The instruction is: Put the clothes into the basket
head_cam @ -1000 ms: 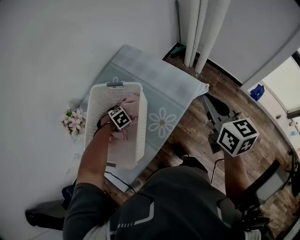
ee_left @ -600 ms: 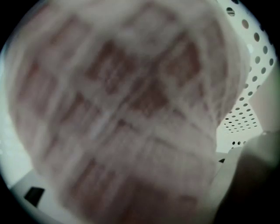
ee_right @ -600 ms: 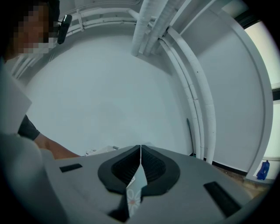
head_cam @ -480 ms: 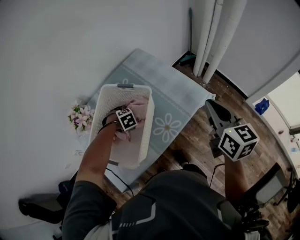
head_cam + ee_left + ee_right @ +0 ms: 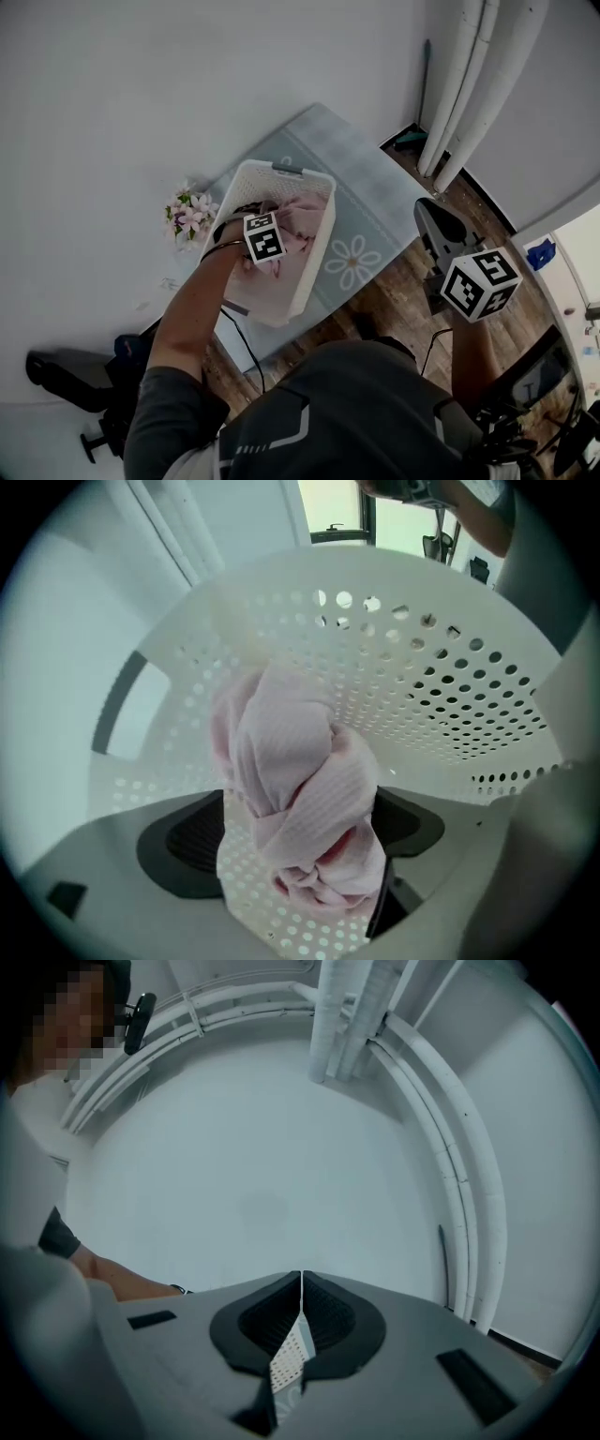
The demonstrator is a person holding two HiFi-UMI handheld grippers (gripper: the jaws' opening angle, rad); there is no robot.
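Observation:
The white perforated basket (image 5: pixel 246 192) stands on a pale blue mat (image 5: pixel 366 187). Pink clothes (image 5: pixel 305 217) lie bunched inside it. My left gripper (image 5: pixel 264 238) hangs over the basket and points down into it. In the left gripper view the pink clothes (image 5: pixel 300 789) lie on the basket's floor (image 5: pixel 281 925) between the wide jaws of my left gripper (image 5: pixel 298 834); the jaws have just been opening and the pads do not press on the cloth. My right gripper (image 5: pixel 433 221) hovers over the wooden floor, right of the mat. In the right gripper view my right gripper (image 5: pixel 301 1286) is shut with nothing in it.
A small bunch of pink and white flowers (image 5: pixel 190 214) lies left of the basket. White pipes (image 5: pixel 478 66) run up the corner at the back right. A dark chair base (image 5: pixel 56 375) sits at the lower left, and a cable (image 5: pixel 239 337) trails off the mat.
My left gripper has lifted away from the pink clothes, which stay in the basket. My right gripper has shifted a little and risen. The head view has swung, so the basket sits further right.

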